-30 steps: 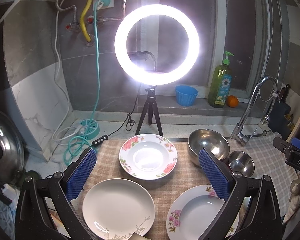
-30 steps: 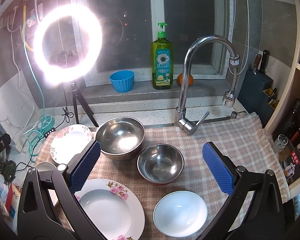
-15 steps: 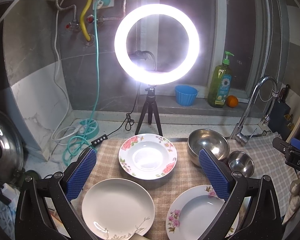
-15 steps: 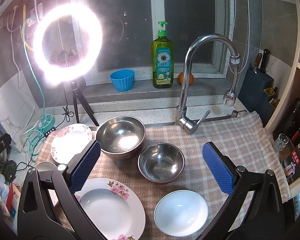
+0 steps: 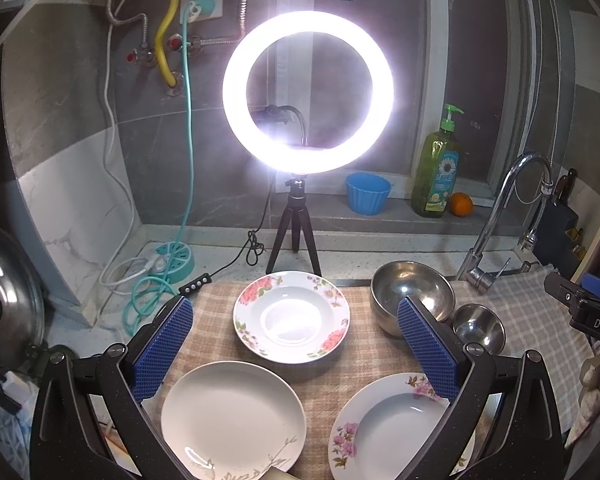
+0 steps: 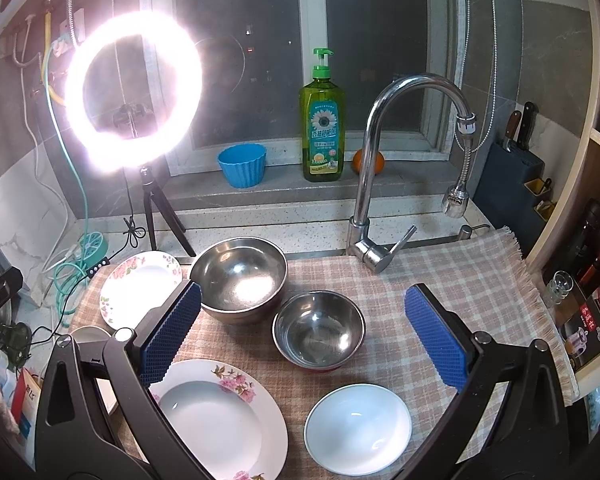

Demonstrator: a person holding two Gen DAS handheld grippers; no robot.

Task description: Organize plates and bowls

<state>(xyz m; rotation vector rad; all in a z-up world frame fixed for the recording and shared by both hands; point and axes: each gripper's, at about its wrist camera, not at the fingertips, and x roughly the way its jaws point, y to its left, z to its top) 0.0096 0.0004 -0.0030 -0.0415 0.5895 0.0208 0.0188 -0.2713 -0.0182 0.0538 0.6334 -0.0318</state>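
While both hand-held grippers, left (image 5: 294, 342) and right (image 6: 300, 332), gape empty, ring light (image 5: 308, 92) behind plates, faucet (image 6: 384, 160) behind bowls.

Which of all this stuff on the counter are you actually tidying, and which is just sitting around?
For the job: rose plate, plain white plate, pink-flower plate, large steel bowl, small steel bowl, white bowl.

Just lying about: ring light, soap bottle, blue cup, orange, faucet, knife block.
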